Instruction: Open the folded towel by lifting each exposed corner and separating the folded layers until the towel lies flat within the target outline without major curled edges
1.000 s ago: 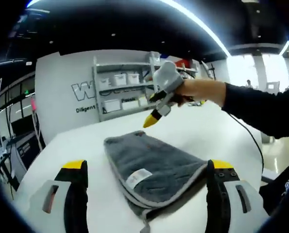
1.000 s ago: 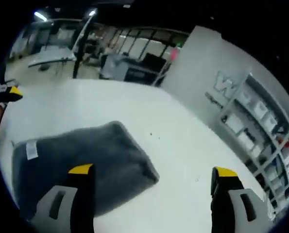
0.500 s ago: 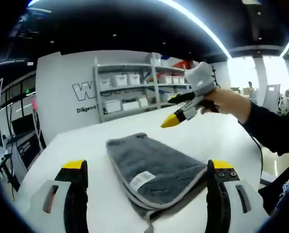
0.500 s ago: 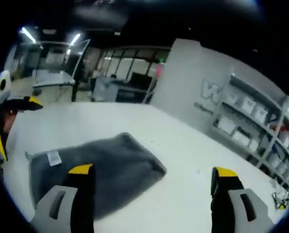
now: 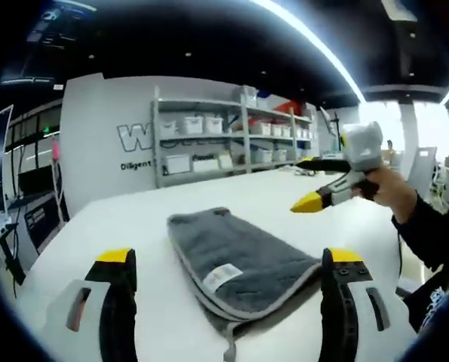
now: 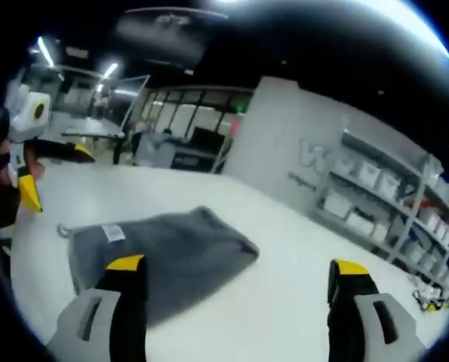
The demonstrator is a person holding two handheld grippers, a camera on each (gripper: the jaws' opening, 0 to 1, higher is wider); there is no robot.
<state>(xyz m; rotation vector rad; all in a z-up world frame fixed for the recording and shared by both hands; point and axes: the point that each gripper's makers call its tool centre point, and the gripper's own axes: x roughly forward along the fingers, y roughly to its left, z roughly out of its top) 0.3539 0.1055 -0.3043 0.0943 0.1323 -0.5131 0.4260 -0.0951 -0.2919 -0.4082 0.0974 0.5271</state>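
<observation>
Lying folded, one grey towel (image 5: 235, 260), two grippers, left (image 5: 228, 264) and right (image 6: 235, 271), jaws apart

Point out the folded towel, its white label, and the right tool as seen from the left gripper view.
folded towel (image 5: 228, 253): left gripper view, on the grey top layer.
white label (image 5: 222, 277): left gripper view, middle of the tag.
right tool (image 5: 312, 183): left gripper view, between its yellow tips.

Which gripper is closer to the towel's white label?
The left gripper: the white label on the grey folded towel lies between its open jaws, while the right gripper hovers beyond.
</observation>
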